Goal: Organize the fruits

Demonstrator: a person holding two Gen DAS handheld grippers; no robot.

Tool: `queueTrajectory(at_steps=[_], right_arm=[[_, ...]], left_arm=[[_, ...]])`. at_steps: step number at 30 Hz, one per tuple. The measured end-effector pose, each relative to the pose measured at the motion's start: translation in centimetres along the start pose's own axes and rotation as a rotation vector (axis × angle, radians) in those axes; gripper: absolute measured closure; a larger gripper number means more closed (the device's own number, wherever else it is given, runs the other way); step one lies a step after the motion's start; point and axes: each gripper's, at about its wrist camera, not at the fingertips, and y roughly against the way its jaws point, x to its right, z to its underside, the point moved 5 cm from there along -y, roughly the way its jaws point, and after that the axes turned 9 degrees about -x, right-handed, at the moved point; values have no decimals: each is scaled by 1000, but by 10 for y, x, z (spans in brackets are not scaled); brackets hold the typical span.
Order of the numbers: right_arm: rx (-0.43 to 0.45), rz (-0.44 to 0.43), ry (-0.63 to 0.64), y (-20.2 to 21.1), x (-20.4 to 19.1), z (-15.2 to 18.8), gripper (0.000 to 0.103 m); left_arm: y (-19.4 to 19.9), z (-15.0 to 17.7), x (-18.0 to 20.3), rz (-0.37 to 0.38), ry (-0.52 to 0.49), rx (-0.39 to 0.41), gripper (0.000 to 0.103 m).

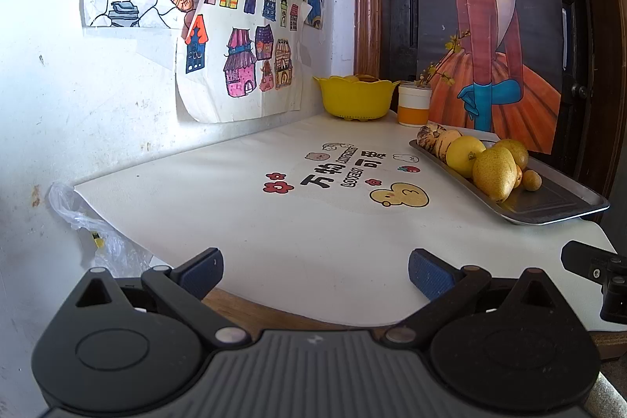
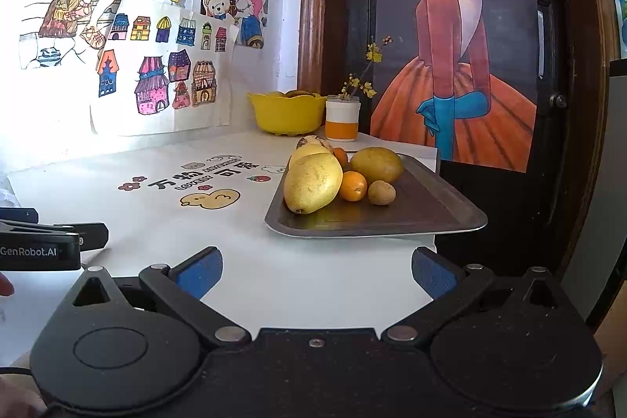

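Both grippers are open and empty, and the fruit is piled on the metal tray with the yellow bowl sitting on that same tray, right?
Not quite. The yellow bowl stands off the metal tray, back by the wall, as the right wrist view shows. The rest holds.

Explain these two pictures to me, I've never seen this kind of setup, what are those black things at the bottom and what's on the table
Those black parts are tools, not a robot: a person holds one hand-held gripper in each hand, and a wide-angle camera on each looks forward along its two blue-padded fingers. One picture comes from the left hand-held gripper, the other from the right hand-held gripper. Both stand open and hold nothing.

On the white table mat, which has cartoon prints, lies a metal tray with fruit: a large yellow pear, a small orange, a small brownish fruit and others behind. Against the back wall stand a yellow bowl, with some fruit inside, and a white and orange cup of flower sprigs.
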Motion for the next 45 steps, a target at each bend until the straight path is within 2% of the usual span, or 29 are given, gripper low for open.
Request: queueTrajectory(at_steps=[45], right_arm=[[0,1,-2,1,-2,0,1]], left_arm=[[2,0,2,-3,-11,3,0]])
